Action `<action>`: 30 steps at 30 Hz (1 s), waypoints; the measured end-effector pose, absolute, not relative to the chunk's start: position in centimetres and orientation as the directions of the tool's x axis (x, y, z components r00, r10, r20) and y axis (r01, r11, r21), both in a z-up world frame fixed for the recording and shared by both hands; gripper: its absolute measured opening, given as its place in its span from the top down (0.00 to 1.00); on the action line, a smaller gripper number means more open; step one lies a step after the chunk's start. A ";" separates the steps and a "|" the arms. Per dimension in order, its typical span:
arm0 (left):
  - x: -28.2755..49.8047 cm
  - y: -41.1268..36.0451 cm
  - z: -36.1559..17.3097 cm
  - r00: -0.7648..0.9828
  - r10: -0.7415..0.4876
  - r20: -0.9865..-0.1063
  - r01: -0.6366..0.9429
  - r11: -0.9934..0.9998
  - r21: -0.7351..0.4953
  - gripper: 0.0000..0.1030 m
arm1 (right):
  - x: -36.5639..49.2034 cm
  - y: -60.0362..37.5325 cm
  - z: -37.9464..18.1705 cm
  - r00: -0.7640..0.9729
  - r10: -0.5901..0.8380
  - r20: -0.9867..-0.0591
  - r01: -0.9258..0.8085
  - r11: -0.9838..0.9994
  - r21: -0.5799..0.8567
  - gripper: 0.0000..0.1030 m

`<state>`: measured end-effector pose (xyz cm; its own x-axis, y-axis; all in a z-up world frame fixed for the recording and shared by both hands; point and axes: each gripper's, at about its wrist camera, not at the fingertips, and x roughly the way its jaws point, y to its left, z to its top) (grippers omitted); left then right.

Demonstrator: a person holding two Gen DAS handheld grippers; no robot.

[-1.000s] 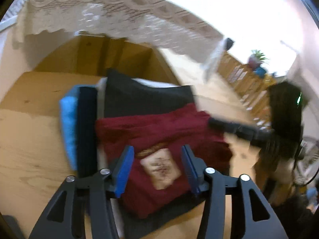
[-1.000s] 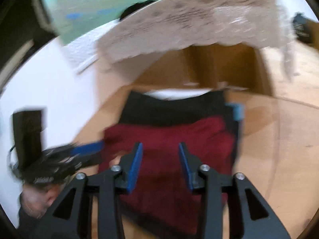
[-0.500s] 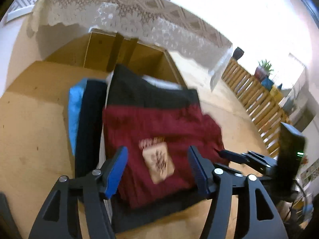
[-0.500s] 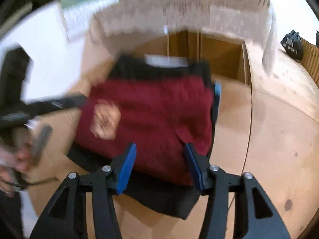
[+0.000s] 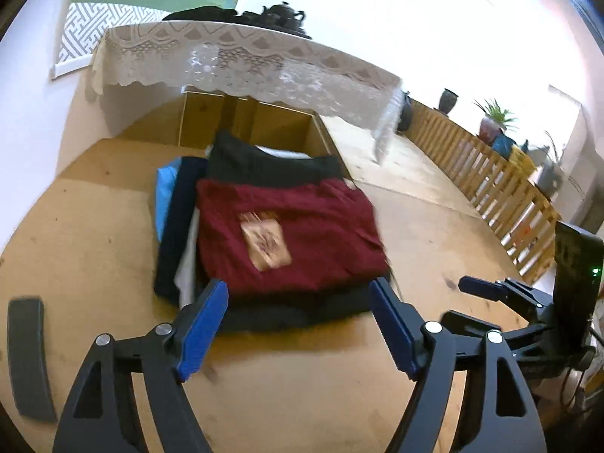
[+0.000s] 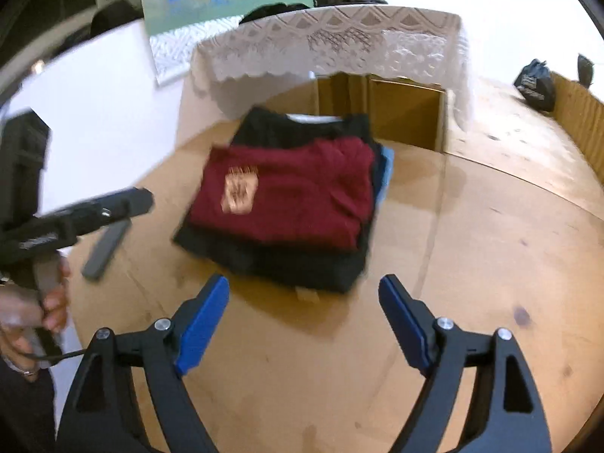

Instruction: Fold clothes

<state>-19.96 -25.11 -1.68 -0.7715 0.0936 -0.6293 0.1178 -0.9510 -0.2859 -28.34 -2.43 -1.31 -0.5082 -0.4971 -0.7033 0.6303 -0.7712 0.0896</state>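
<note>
A folded dark red shirt (image 5: 298, 234) with a tan square print lies on top of a stack of folded clothes (image 5: 177, 226) in black, navy, white and light blue, on a wooden floor. It also shows in the right wrist view (image 6: 290, 196). My left gripper (image 5: 298, 324) is open and empty, held just short of the stack's near edge. My right gripper (image 6: 304, 321) is open and empty, held back from the stack. The right gripper shows at the right of the left wrist view (image 5: 506, 294); the left one shows at the left of the right wrist view (image 6: 94, 211).
A table with a white lace cloth (image 5: 245, 64) stands behind the stack, with an open wooden box (image 5: 245, 124) under it. A wooden railing (image 5: 490, 181) runs along the right. A flat grey object (image 5: 26, 355) lies on the floor at the left. White wall at the left.
Both grippers have pulled back and away from the red shirt and opened wider. The shirt stays flat on the stack.
</note>
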 end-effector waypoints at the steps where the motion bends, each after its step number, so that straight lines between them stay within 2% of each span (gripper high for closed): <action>1: -19.3 -24.1 -1.7 -0.770 0.084 -0.633 0.118 -0.955 -0.271 0.26 | -27.2 -1.7 -1.3 -0.542 -0.462 -0.702 0.617 -0.786 0.041 0.21; 3: -18.2 -22.4 -1.7 -0.764 0.074 -0.641 0.118 -0.961 -0.251 0.25 | -25.3 -1.1 -1.4 -0.592 -0.404 -0.697 0.599 -0.799 -0.046 0.21; 6: -17.5 -20.9 -1.8 -0.745 0.087 -0.661 0.117 -0.959 -0.257 0.25 | -23.7 -0.4 -1.3 -0.631 -0.363 -0.685 0.567 -0.819 -0.089 0.21; 10: -15.2 -18.4 -1.3 -0.759 0.046 -0.649 0.141 -0.962 -0.233 0.24 | -21.7 1.8 -0.2 -0.639 -0.382 -0.668 0.553 -0.832 -0.053 0.21; 12: -13.8 -17.2 -0.9 -0.772 0.034 -0.635 0.143 -0.964 -0.225 0.21 | -20.4 2.8 0.3 -0.656 -0.380 -0.652 0.547 -0.835 -0.064 0.21; 22: -9.2 -10.9 0.4 -0.767 -0.017 -0.641 0.120 -0.986 -0.117 0.19 | -14.8 6.1 1.7 -0.721 -0.374 -0.583 0.515 -0.852 -0.091 0.20; 27: -8.0 -9.0 0.9 -0.771 -0.043 -0.636 0.121 -0.989 -0.081 0.18 | -14.0 8.5 1.8 -0.691 -0.417 -0.591 0.525 -0.851 -0.014 0.20; 30: -7.2 -8.2 1.0 -0.773 -0.038 -0.633 0.117 -0.990 -0.083 0.18 | -13.4 9.5 1.7 -0.702 -0.404 -0.586 0.510 -0.860 -0.019 0.20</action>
